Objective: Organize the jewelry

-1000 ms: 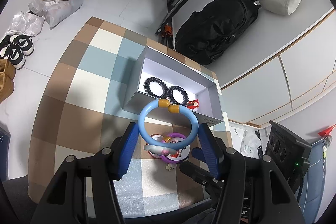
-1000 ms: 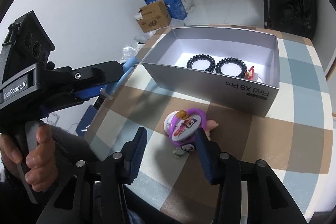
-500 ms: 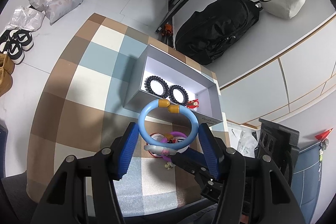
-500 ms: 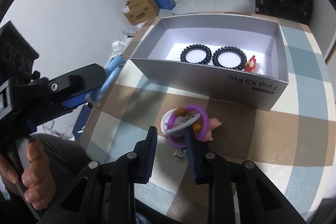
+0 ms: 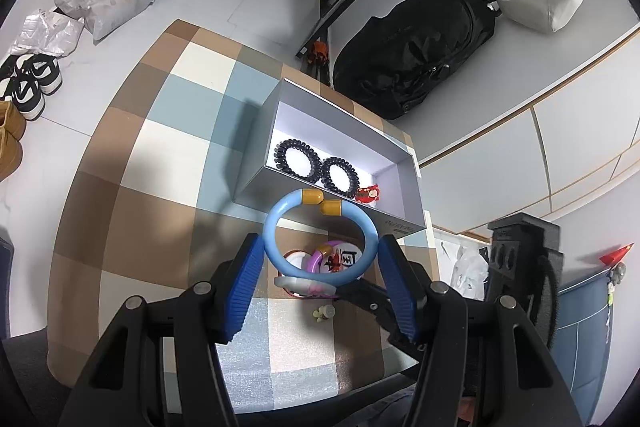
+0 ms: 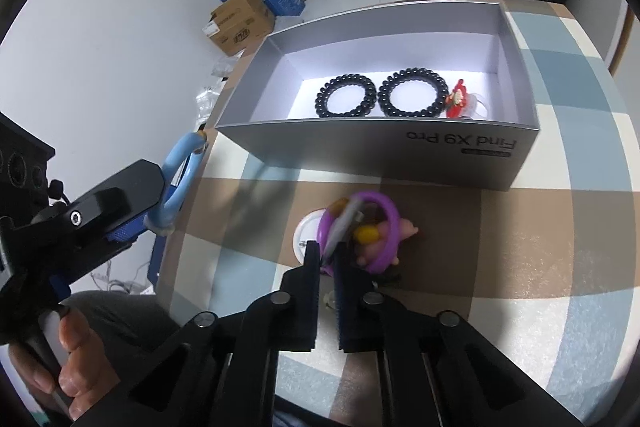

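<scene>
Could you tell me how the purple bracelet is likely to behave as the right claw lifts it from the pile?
The purple bracelet looks like a thin plastic hoop, so probably stiff and light. The right claw pinches only its near edge, so it may swing or twist. It lies tangled with a pink charm and a badge, which might snag or get dragged along.

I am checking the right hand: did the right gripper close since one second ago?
Yes. The right gripper closed on the purple bracelet and moved nearer the grey box.
</scene>
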`<state>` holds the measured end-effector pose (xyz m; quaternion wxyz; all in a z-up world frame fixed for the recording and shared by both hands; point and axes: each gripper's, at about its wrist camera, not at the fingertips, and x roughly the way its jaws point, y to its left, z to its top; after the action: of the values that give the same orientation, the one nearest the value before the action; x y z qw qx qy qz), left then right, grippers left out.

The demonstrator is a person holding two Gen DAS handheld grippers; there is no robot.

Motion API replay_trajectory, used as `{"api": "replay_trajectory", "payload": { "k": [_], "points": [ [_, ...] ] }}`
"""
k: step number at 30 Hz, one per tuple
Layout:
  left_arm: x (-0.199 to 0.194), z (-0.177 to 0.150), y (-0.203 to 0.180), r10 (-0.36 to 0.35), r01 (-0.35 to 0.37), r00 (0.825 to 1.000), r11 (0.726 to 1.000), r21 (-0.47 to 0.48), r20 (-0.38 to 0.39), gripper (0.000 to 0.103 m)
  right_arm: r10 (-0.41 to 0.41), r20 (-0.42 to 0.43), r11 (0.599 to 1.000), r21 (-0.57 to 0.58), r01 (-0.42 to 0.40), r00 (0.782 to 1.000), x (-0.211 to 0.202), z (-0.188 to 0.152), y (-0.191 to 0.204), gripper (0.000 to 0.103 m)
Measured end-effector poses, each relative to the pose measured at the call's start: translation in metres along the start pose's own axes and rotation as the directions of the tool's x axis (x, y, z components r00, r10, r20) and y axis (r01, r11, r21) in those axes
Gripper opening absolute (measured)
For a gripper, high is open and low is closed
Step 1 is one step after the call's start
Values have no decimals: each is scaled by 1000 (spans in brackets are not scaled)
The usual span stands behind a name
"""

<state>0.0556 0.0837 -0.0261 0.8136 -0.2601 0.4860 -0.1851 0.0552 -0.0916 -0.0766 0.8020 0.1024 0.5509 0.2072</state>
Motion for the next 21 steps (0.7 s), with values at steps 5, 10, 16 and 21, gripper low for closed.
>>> {"api": "replay_trajectory", "payload": {
  "k": [5, 10, 16, 21],
  "points": [
    [2, 0, -1, 3, -3, 1000, 1000, 3, -7, 54, 6, 35, 999, -32, -5, 999, -12, 1, 4, 4],
    [4, -2, -3, 8, -8, 1000, 1000, 9, -8, 54, 24, 51, 999, -45, -21, 998, -17, -1, 6, 4],
    [2, -2, -8, 10, -11, 1000, 999, 34, 20, 54, 73, 92, 995, -80, -66, 993, -33, 3, 11, 4],
    [2, 1, -14, 24, -26, 999, 998, 53, 45, 54, 95, 120, 991, -110, -82, 988, -41, 7, 16, 4]
  ]
}}
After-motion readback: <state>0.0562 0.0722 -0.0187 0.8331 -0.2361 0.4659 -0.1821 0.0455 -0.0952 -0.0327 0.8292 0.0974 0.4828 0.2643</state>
